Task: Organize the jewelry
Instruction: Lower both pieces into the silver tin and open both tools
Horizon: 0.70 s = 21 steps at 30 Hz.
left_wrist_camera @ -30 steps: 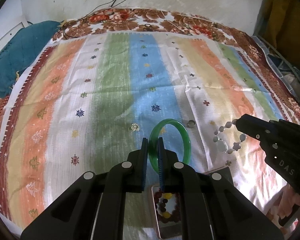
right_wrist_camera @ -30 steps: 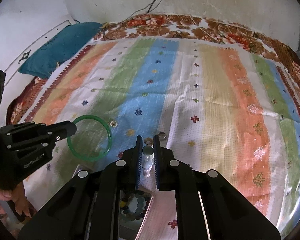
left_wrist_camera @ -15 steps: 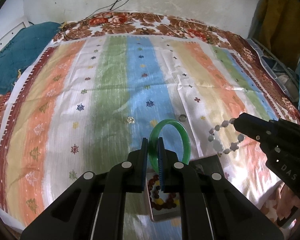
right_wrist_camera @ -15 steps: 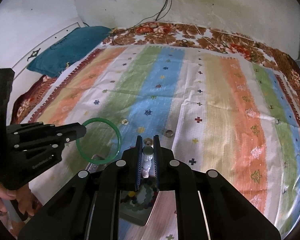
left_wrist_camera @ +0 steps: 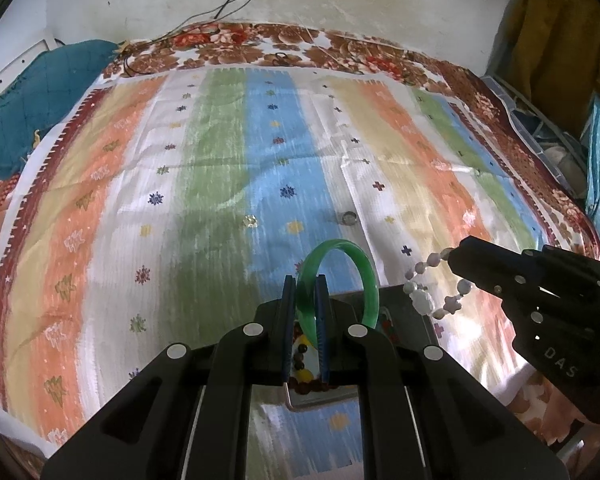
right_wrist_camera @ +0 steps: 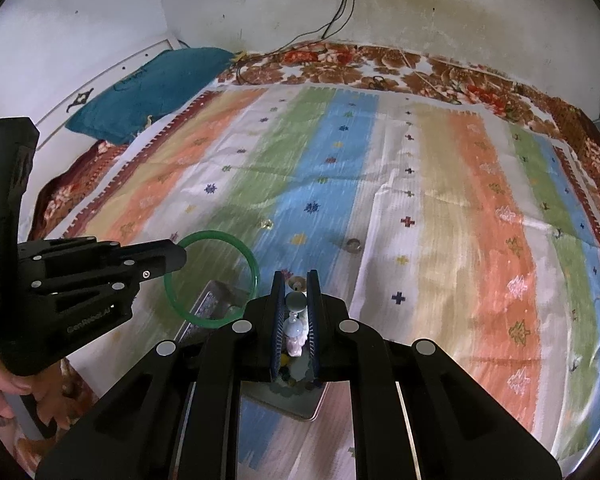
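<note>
My left gripper (left_wrist_camera: 302,280) is shut on a green bangle (left_wrist_camera: 366,276) and holds it upright above a metal jewelry box (left_wrist_camera: 404,304). The box holds a dark beaded bracelet (left_wrist_camera: 302,364). My right gripper (right_wrist_camera: 295,276) is shut on a pale beaded bracelet (right_wrist_camera: 294,322), which hangs from its tip in the left wrist view (left_wrist_camera: 420,298), to the right of the bangle. In the right wrist view the bangle (right_wrist_camera: 252,264) hangs over the box (right_wrist_camera: 216,300).
A striped cloth (left_wrist_camera: 220,168) covers the bed. A small ring (left_wrist_camera: 349,218) and a sparkly piece (left_wrist_camera: 251,221) lie on it beyond the box. A teal pillow (right_wrist_camera: 148,88) lies at the far left. Cables run down the wall.
Both grippers have pulled back toward the near edge of the bed with their pieces, so the box shows more under them. The grips have not changed.
</note>
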### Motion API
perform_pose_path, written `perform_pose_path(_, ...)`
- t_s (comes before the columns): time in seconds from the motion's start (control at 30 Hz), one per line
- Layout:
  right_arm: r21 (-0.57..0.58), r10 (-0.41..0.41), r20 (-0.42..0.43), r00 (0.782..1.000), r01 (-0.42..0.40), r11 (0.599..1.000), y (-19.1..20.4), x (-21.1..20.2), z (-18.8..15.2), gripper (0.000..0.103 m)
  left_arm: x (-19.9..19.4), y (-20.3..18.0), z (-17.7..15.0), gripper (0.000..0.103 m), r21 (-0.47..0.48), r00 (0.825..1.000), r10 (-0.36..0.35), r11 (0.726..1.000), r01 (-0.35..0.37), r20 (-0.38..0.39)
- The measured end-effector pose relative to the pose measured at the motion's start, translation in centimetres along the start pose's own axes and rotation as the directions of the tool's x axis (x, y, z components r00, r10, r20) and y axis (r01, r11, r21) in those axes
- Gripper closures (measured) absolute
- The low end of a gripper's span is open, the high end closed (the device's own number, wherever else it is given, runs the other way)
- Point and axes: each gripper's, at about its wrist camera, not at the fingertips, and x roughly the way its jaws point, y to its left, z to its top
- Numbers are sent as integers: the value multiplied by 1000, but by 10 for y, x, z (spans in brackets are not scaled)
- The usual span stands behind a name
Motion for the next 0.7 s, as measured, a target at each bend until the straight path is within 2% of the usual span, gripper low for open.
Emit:
perform_pose_path(0.23,10,64,-40,997,-64,998,2,6,-7,91,16,-4,-8,92,0,995,-42,999,42,-88)
perform_pose_path(0.3,18,46,-35,998,-45,999,1,6,-6,87,17,0,-7,82,-8,996,-28,1000,27,-88)
perform_pose_path(0.33,18,30,-27,999,-29,999,0,5,-5,76,16,1,-7,75,-14,996,-22,1000,21,-82)
perform_pose_path(0.37,19,26,-22,999,-26,999,0,4,-5,64,15,4,-6,74,-22,997,-16,1000,14,-75)
perform_pose_path(0.5,21,32,-26,999,-31,999,-2,6,-5,62,16,11,-6,65,-36,997,0,999,-3,-75)
perform_pose_path(0.6,19,29,-36,999,-28,999,-3,10,-5,61,16,13,-4,53,-32,997,33,999,-36,-67)
perform_pose_path(0.63,20,29,-39,999,-28,999,-3,11,-4,59,16,13,-4,46,-29,997,45,998,-47,-66)
perform_pose_path(0.7,23,23,-43,999,-22,999,-4,13,-4,54,19,14,-1,44,-16,994,87,996,-88,-68)
